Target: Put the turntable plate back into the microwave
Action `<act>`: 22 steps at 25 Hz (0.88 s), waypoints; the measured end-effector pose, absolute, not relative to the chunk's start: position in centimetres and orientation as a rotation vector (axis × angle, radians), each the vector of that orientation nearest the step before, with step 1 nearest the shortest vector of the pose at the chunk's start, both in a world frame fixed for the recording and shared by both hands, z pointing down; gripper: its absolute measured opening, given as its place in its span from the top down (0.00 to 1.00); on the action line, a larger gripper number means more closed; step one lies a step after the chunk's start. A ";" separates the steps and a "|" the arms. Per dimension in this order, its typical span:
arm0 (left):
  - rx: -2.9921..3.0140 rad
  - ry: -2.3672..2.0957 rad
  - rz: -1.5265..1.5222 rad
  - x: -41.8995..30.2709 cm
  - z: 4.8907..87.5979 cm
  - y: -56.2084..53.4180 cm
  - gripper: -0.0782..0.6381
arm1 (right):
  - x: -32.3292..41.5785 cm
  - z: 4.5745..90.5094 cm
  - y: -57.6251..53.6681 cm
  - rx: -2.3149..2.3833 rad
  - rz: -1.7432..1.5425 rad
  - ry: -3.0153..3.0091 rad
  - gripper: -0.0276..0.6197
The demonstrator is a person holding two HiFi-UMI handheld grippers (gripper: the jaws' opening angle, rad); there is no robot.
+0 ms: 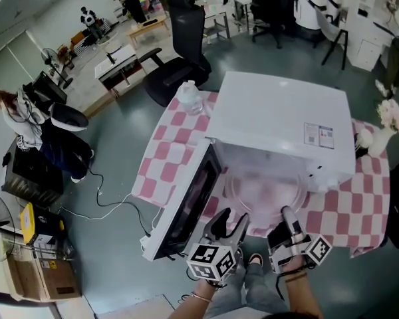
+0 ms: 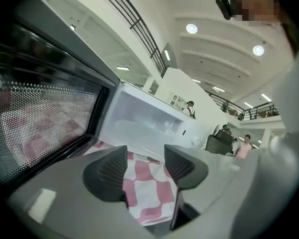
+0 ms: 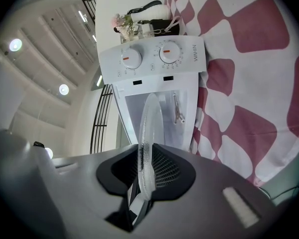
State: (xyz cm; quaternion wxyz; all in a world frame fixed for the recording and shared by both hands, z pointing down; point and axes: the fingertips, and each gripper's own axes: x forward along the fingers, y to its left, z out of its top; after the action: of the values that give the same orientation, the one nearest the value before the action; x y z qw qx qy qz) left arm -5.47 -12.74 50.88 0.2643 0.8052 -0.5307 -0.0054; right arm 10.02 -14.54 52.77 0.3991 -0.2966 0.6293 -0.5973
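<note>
Between the jaws of the right gripper (image 3: 147, 169) sat the near rim of the glass turntable plate (image 3: 150, 123), and both jaws were pressed tight on it. From that grip the plate reached straight ahead, away from the gripper and into the open mouth of the white microwave (image 3: 154, 78). Seen from the head view, the plate (image 1: 263, 191) lay mostly under the microwave's (image 1: 279, 111) roof, with only its near edge sticking out toward the right gripper (image 1: 289, 226).

Just beside it, on the plate's other side, was the left gripper (image 1: 229, 223). Its jaws stood wide apart with nothing between them. Only the pink and white checked cloth (image 2: 147, 193) showed past the left gripper (image 2: 145, 169). The open door (image 2: 40, 123) hung close by, further out on that same side.

So the job looked about half done. The door was open and the plate was most of the way in. I could not tell if the plate was resting on the microwave floor yet. The plate probably needed to be set down flat in the middle, and then the right gripper had to let go.
</note>
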 end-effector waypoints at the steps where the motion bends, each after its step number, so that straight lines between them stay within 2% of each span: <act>1: 2.176 -1.435 -0.016 -5.5 50.9 -12.7 0.58 | 10.1 52.8 -14.7 -0.752 -1.508 1.591 0.87; 4: 2.184 -1.439 0.001 -5.5 51.0 -12.5 0.60 | 10.2 52.8 -15.0 -0.754 -1.500 1.585 0.87; 7: 2.182 -1.454 0.023 -5.8 51.4 -12.4 0.68 | 10.2 53.0 -15.4 -0.756 -1.496 1.574 0.86; 10: 2.169 -1.466 0.025 -6.1 51.6 -12.3 0.68 | 10.0 53.1 -15.9 -0.759 -1.488 1.588 0.86; 20: 2.163 -1.527 0.052 -7.2 51.9 -12.5 0.90 | 8.7 53.0 -17.8 -0.772 -1.460 1.612 0.86; 22: 2.163 -1.531 0.051 -7.2 52.0 -12.7 0.89 | 8.4 53.1 -18.2 -0.780 -1.454 1.610 0.86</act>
State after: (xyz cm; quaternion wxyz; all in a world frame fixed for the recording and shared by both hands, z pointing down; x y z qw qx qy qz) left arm -7.22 -12.65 51.99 0.2432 0.7916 -0.5602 0.0187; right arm 8.43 -18.18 53.07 0.4060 -0.3090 0.6384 -0.5764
